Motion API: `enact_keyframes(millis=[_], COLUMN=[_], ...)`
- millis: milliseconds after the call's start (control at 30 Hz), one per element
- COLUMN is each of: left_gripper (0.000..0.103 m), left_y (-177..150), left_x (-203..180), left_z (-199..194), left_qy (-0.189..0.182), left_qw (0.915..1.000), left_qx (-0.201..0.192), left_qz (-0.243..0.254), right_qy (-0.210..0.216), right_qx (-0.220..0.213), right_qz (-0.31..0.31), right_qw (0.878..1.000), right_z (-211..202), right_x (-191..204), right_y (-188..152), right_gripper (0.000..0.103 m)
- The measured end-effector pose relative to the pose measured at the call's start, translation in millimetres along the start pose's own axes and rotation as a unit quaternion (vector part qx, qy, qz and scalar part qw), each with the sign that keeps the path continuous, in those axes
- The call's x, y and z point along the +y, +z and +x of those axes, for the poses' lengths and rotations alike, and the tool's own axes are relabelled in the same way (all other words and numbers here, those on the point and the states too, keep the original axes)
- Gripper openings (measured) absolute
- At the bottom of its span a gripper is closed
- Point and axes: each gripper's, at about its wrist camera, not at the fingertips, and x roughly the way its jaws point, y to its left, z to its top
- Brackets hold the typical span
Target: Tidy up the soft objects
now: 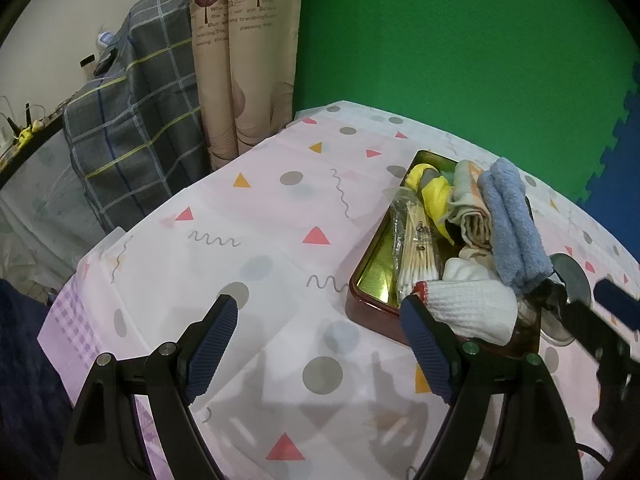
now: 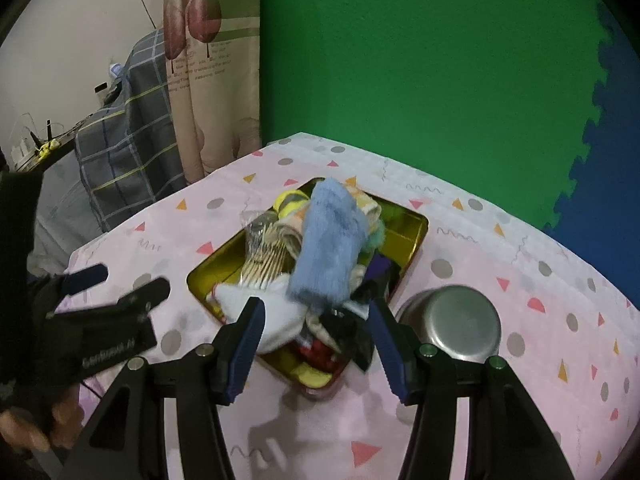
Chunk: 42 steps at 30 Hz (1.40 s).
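The jaws of both grippers stood wide open and gripped nothing. The right gripper point(image 2: 316, 344) hung just above the near end of the gold-lined tin point(image 2: 416, 226), its jaws spread either side of the pile inside. The left gripper point(image 1: 320, 344) hovered over bare tablecloth just left of the tin, one finger overlapping the tin's near corner in its own view.

The tin sat on the bench point(image 1: 260, 220), which was covered in a pink patterned cloth. It was heaped with soft things: a folded blue towel point(image 2: 328, 248) lay on top, a white knitted glove point(image 1: 468, 308) at the near end, a yellow cloth point(image 1: 434, 196) and a beige folded cloth point(image 1: 472, 216) at the far end, and a packet of cotton swabs point(image 1: 416, 248) along the left side. An upturned steel bowl point(image 2: 456, 320) rested just right of the tin.

The blue towel appeared freshly placed, so the step in hand looked like a release. The next move probably called for drawing the right gripper clear without snagging the towel.
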Motion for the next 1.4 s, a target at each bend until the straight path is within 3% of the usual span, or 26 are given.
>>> enact_keyframes(millis=[400,1400], left_gripper=[0.081,0.081], left_y=[-2.5,-4.6], left_x=[-8.9,-15.3], left_z=[1.2,1.3], left_qy=[0.0,-0.005], left_qw=[0.9999,0.9996], left_qx=[0.002,0.003], left_qz=[0.014,0.026], right_qy=[0.004,0.015], right_qx=[0.006,0.018], right_qz=[0.001,0.015], right_qw=[1.0,1.0], right_z=[-9.8,-5.9], right_x=[2.9,4.0], right_y=[-20.1,-26.3], right_gripper=[0.056,0.055])
